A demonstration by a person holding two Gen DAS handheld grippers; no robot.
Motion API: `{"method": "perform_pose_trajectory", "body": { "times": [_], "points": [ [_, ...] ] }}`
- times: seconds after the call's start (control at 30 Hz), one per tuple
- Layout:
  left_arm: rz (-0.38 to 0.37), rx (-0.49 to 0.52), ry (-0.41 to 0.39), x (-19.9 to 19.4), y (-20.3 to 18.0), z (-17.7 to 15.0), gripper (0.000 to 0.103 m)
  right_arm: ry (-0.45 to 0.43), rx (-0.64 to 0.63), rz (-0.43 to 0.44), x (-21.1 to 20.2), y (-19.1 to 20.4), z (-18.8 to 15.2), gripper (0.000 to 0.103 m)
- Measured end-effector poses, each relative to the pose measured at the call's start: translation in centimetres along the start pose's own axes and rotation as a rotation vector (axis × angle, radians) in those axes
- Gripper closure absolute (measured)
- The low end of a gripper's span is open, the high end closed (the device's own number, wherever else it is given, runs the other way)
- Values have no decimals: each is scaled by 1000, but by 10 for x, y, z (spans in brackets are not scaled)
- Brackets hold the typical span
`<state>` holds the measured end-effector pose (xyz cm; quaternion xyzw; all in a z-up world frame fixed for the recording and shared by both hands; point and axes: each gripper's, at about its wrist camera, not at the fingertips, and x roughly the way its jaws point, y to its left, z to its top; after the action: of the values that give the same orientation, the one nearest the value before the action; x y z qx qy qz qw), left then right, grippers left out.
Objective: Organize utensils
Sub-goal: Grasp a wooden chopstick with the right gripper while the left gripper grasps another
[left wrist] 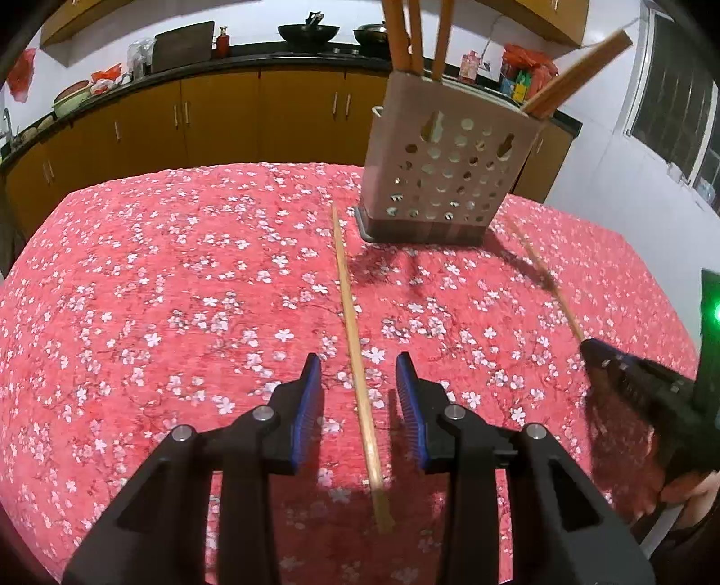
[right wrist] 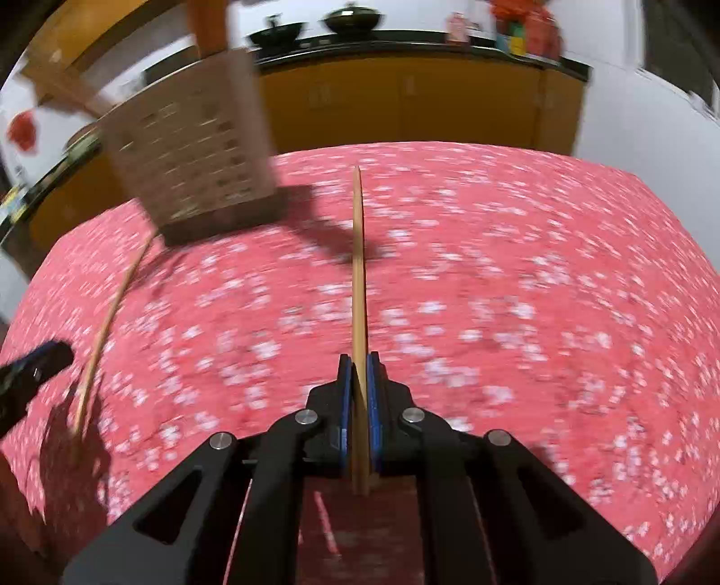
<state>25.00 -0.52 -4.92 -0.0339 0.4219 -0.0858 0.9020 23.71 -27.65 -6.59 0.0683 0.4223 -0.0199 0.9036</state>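
A beige perforated utensil holder [left wrist: 443, 175] stands on the red floral tablecloth [left wrist: 180, 279] with several wooden chopsticks [left wrist: 416, 36] sticking up from it. One loose chopstick [left wrist: 355, 355] lies on the cloth and runs between the fingers of my open left gripper [left wrist: 358, 364], which hovers over its near half without touching it. My right gripper [right wrist: 358, 360] is shut on a second chopstick [right wrist: 357, 270] that points forward. The holder [right wrist: 193, 148] stands to its far left, blurred. The right gripper also shows in the left wrist view [left wrist: 598, 353].
Orange kitchen cabinets [left wrist: 216, 117] with a dark counter run behind the table, carrying woks [left wrist: 308, 31], a cutting board and bags. A window [left wrist: 675, 103] is at the right. The left gripper tip [right wrist: 40, 360] shows at the left edge of the right wrist view.
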Motion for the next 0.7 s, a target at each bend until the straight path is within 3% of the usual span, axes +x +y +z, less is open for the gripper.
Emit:
{"method": "perform_pose_trajectory", "body": {
  "times": [0.1, 0.27, 0.53, 0.7],
  "points": [
    [31, 16, 20, 10, -6, -1, 69, 5, 33, -5, -1, -14, 1, 95],
    [88, 33, 60, 24, -9, -6, 94, 9, 23, 4, -5, -16, 0, 95],
    [159, -8, 49, 28, 22, 4, 95, 11, -36, 51, 0, 2, 3, 95],
    [168, -32, 43, 33, 44, 13, 95, 0, -84, 30, 9, 14, 6, 95]
  ]
}}
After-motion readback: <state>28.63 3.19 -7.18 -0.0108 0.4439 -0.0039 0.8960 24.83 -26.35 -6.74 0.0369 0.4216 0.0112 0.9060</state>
